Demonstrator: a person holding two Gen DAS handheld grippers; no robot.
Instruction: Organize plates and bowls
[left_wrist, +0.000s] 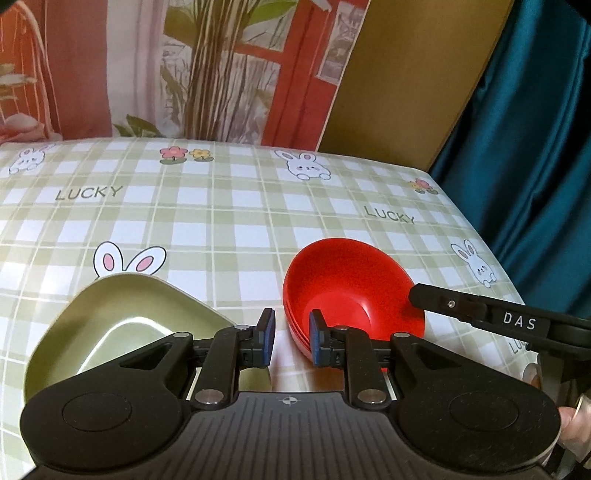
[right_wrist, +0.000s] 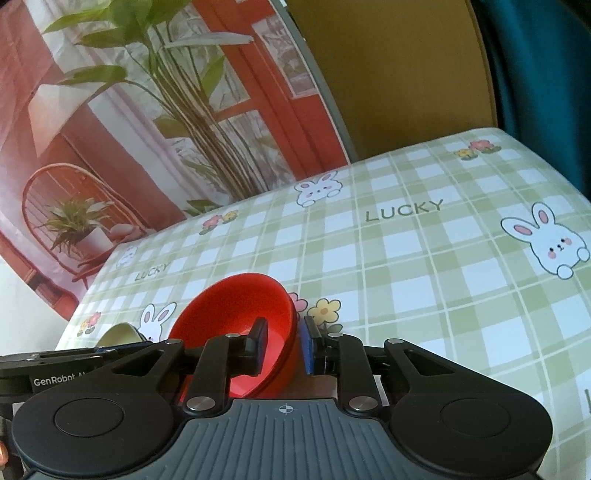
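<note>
A stack of red bowls (left_wrist: 347, 291) sits tilted on the checked tablecloth; it also shows in the right wrist view (right_wrist: 236, 314). A pale green triangular plate (left_wrist: 110, 325) lies to its left, partly under my left gripper; a sliver shows in the right wrist view (right_wrist: 118, 332). My left gripper (left_wrist: 291, 338) is open and empty, hovering between plate and bowls. My right gripper (right_wrist: 282, 345) straddles the near right rim of the red bowls, one finger inside and one outside, with the rim between the pads; it also shows in the left wrist view (left_wrist: 421, 295).
The table (left_wrist: 221, 206) carries a green checked cloth with rabbits and "LUCKY" print. A printed backdrop (left_wrist: 147, 66) stands behind the far edge. A brown board (left_wrist: 406, 81) and teal curtain (left_wrist: 535, 129) stand at the right. The table's right edge is close to the bowls.
</note>
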